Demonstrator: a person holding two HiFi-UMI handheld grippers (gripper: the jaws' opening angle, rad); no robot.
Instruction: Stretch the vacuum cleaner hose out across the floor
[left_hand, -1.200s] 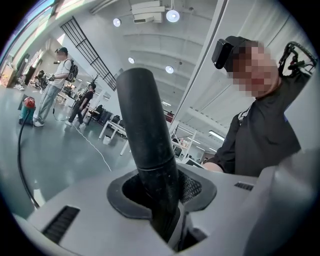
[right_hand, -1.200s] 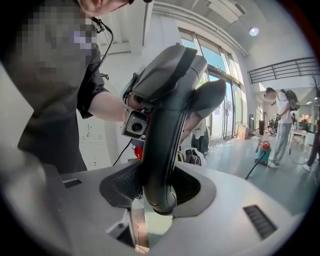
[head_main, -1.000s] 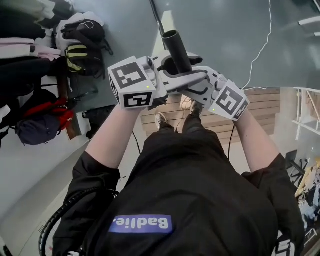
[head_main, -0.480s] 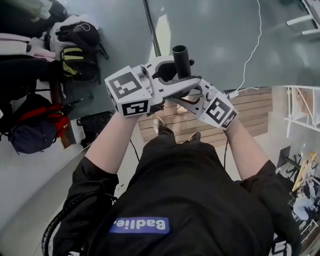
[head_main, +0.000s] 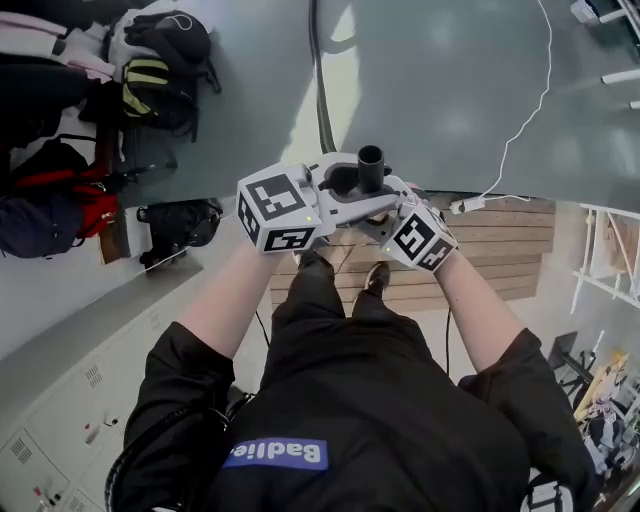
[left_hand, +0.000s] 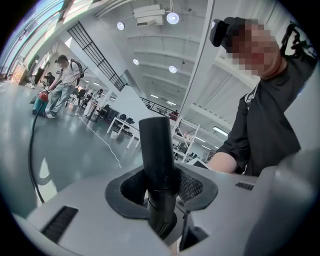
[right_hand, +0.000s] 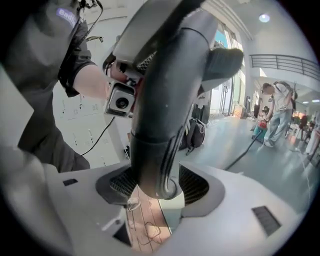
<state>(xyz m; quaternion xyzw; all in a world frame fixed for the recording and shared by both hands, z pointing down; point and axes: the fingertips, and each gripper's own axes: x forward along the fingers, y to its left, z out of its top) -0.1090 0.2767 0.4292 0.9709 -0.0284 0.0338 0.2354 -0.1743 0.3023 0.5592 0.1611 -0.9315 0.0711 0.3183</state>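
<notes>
1. Two grippers share one hose end. The left gripper (head_main: 345, 195) and right gripper (head_main: 385, 215) meet nose to nose, with the black tube (head_main: 370, 160) standing up between them.
2. A second ago that tube leaned away and showed its length. Now its open mouth faces the head camera almost end-on. The bags (head_main: 160, 60), off to the left gripper's side, have slid toward the top corner.
3. In the left gripper view the jaws are closing, and the pads sit against both sides of the black tube. It is gripped.
4. In the right gripper view the jaws are easing open, yet both pads touch the grey handle (right_hand: 165, 100), the thick bend below the tube. The grip holds.
5. Only the gripper views show the far end. Well beyond the left gripper, a second person (left_hand: 62, 85) stands by a red vacuum cleaner (left_hand: 42, 96).
6. From beyond the grippers, the hose (head_main: 320, 90) trails away over the floor.
7. Only the head view shows the wooden planks (head_main: 500, 240) below the grippers. It also shows a white cable (head_main: 530, 110) on the floor past the right gripper.
</notes>
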